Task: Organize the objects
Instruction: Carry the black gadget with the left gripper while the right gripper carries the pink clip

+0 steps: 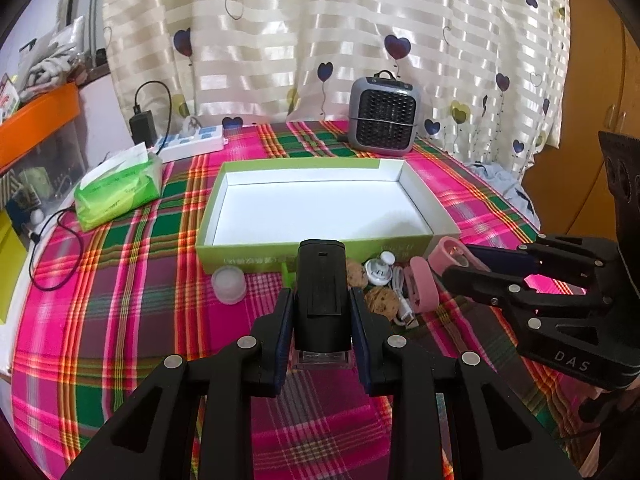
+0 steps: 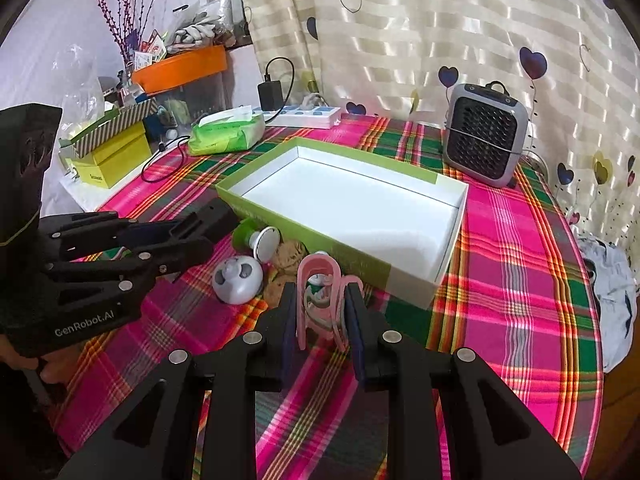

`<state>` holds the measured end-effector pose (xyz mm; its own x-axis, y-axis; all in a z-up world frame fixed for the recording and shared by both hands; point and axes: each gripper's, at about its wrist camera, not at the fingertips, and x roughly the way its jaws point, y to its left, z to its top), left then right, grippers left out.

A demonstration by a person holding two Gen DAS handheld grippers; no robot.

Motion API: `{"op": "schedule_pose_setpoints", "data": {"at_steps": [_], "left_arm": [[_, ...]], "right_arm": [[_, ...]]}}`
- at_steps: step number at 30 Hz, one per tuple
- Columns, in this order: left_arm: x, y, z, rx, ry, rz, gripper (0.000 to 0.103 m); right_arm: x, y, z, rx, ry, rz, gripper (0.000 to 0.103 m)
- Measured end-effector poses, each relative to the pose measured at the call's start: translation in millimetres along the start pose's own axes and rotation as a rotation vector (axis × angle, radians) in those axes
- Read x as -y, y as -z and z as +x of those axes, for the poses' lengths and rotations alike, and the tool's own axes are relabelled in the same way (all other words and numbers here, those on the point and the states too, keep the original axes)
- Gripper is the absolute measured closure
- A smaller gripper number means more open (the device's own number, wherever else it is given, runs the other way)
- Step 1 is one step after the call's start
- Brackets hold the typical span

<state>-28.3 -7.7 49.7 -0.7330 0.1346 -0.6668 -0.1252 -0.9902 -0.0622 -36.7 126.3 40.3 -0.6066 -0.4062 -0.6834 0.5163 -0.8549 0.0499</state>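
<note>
The open green box (image 1: 320,216) with its white inside sits straight ahead of both claws and just past the clutter, empty as far as either view shows; being thin card, it looks light and liable to skid on the plaid cloth (image 1: 120,280) if nudged, so I would load it from above and not push against its wall. Next in size is the black block-shaped device (image 1: 320,296) (perhaps a stamp or small lamp, the clear base hints at one, but I cannot tell), which stands upright between the pads of the left gripper (image 1: 320,312); the jaws are drawn in as tight as they go against its two flat sides, and it seems lifted clear of the cloth. It looks rigid, smooth-shelled and moderately light, so the mid-body hold on parallel faces seems sound, though slick plastic could slide if tilted. The right gripper (image 2: 320,312) is closed nearly as narrow on a pink looped clip (image 2: 320,292), its arch pointing away from the claw and a small white and green piece inside it. This thing reads as thin, springy and very light, so a squeeze may flex it; holding both legs together, as here, looks sensible. Left on the cloth, just beyond the claws and against the box's near wall, lie a round white gadget (image 2: 237,280), two walnuts (image 1: 382,300), a white cable (image 1: 404,304) and a translucent cap (image 1: 228,284).
</note>
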Motion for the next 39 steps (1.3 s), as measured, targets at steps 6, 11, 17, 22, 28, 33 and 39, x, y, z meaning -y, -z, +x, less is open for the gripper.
{"op": "schedule_pose_setpoints", "data": {"at_steps": [6, 11, 17, 22, 28, 33, 39], "left_arm": [[0, -14, 9, 0.011, -0.002, 0.004, 0.078], [-1, -30, 19, 0.02, 0.001, 0.012, 0.078], [-5, -49, 38, 0.013, 0.015, 0.017, 0.078], [-10, -63, 62, 0.001, 0.012, 0.018, 0.078], [-17, -68, 96, -0.05, 0.017, 0.01, 0.078], [-20, -62, 110, -0.093, 0.021, -0.005, 0.078], [-22, -55, 115, -0.116, 0.019, -0.025, 0.078]], "right_arm": [[3, -12, 8, 0.006, 0.005, -0.008, 0.079], [10, -27, 18, 0.009, 0.015, -0.005, 0.079], [22, -43, 37, 0.0, 0.022, 0.0, 0.079], [37, -54, 60, -0.028, 0.027, 0.022, 0.079], [47, -61, 85, -0.067, 0.029, 0.032, 0.079], [48, -63, 101, -0.097, 0.016, 0.028, 0.079], [43, -62, 113, -0.128, -0.012, 0.007, 0.079]]}}
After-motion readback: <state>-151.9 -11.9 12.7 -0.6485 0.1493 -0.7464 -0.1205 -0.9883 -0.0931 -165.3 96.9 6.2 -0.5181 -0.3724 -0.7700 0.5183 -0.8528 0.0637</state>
